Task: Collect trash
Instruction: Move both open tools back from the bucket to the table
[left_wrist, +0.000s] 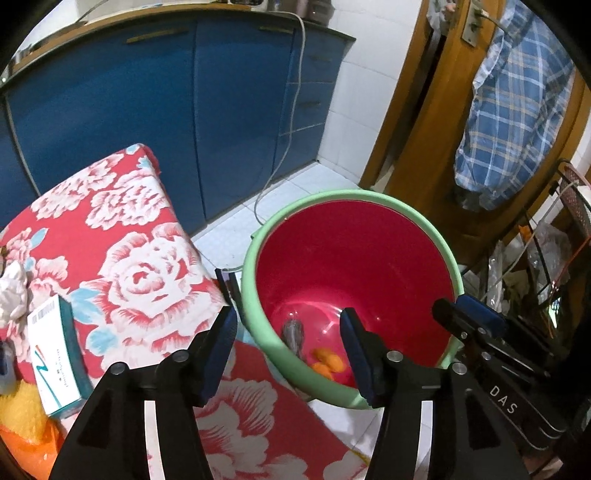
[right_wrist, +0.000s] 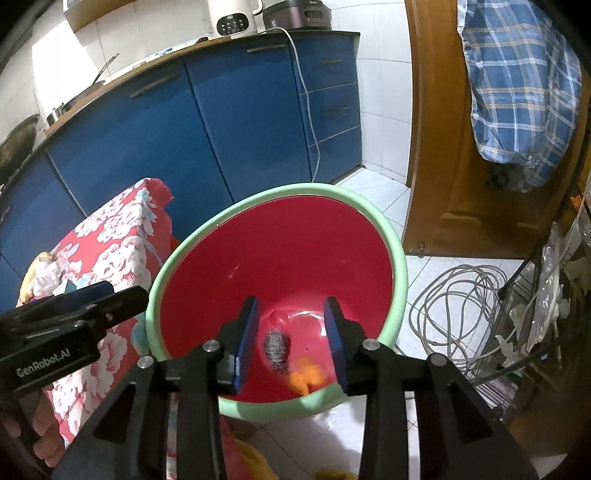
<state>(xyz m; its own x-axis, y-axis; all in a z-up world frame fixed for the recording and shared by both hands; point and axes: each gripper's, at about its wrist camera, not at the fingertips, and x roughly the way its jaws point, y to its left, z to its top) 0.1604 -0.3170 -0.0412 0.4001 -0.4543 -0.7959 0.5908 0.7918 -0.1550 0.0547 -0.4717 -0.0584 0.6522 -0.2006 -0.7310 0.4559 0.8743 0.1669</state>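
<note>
While both claws, left claw (left_wrist: 288, 347) and right claw (right_wrist: 291, 332), are held open and empty, an orange scrap (right_wrist: 308, 374) in the bin (right_wrist: 400, 288) is half hidden at 5 o'clock.

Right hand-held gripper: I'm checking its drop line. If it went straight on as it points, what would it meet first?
Probably the grey scrap on the basin floor; it sits between the open fingers of the right hand-held gripper. Depth is uncertain.

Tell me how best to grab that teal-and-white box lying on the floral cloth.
Take the teal-and-white box across its two long narrow sides, coming down from above. It lies flat on the floral cloth with its broad face up, so the faces will not fit the jaws. The left gripper, open and empty, is probably the nearer one.
</note>
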